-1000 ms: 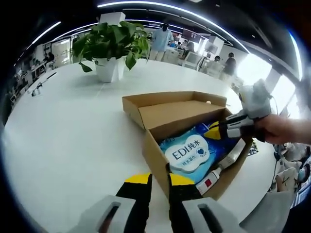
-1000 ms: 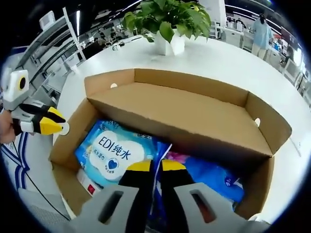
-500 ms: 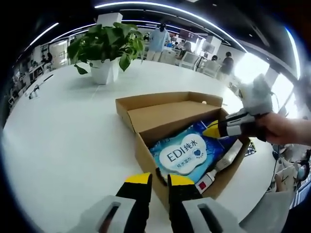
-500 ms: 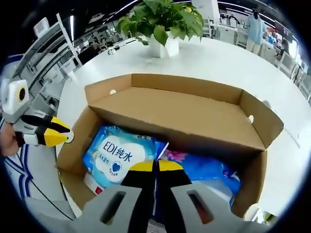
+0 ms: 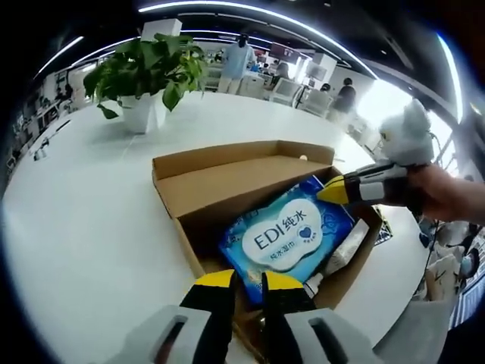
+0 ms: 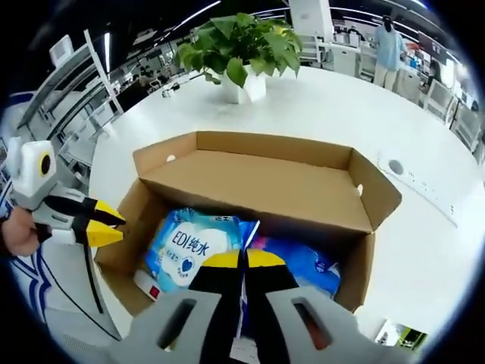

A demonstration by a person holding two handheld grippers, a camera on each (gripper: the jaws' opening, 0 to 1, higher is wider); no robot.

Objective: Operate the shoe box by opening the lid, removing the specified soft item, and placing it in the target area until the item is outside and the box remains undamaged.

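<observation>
Box (image 5: 250, 163) lid is flipped back, wipes pack (image 5: 286, 235) exposed, bare white worktop (image 5: 83, 205) all around. Left gripper (image 5: 241, 279) hovers at the near rim, tips nearly together. Right gripper (image 6: 241, 259) is pinched shut over the pack.

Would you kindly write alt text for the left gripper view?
An open cardboard shoe box on a white table holds a blue wet-wipes pack. The left tongs are shut at its near edge; the right tongs reach in from the right.

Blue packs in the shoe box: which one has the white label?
The wet-wipes pack nearest the left gripper; its white EDI label marks it. The other blue pack lacks one.
</observation>
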